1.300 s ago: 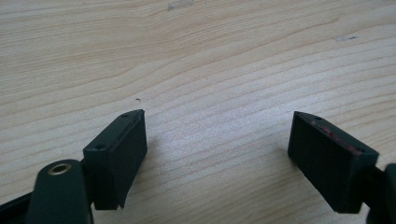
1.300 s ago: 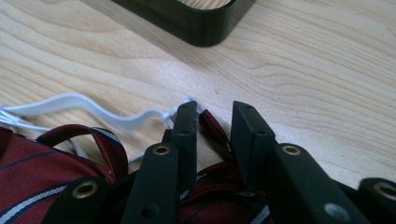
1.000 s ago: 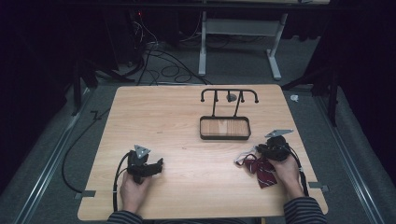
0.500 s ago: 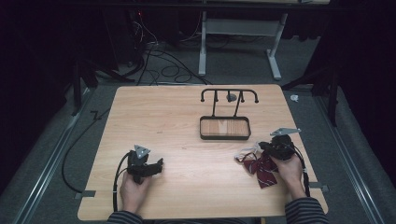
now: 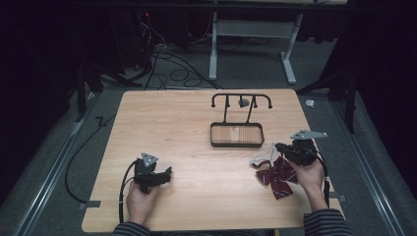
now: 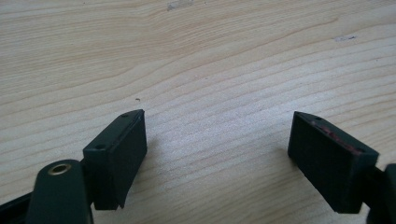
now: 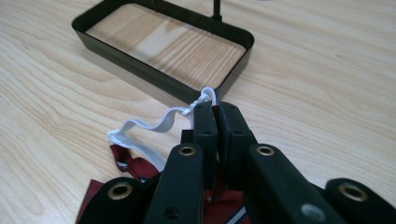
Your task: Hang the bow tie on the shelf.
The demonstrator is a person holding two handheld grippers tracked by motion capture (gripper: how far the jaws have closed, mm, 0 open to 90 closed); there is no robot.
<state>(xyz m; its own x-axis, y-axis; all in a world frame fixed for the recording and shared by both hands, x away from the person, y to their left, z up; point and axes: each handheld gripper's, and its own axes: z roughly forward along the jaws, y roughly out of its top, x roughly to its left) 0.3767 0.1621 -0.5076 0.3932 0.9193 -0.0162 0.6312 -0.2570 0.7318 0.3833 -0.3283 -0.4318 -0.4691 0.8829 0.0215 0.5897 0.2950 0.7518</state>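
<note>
Nearby, right hand-held gripper [image 7: 215, 109] clamped on bow tie's white strap [image 7: 154, 127], beside tray [image 7: 116, 58] rim, left hand-held gripper [image 6: 217, 154] agape.

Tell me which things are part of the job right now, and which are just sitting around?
In the job:
- red striped bow tie
- its white elastic strap, pinched in the right gripper

Just sitting around:
- black rack with hooks and its tray
- left gripper, open over bare table

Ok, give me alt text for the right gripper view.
The right gripper is shut on the white strap of a red bow tie lying on a wooden table. A black tray sits just beyond.
</note>
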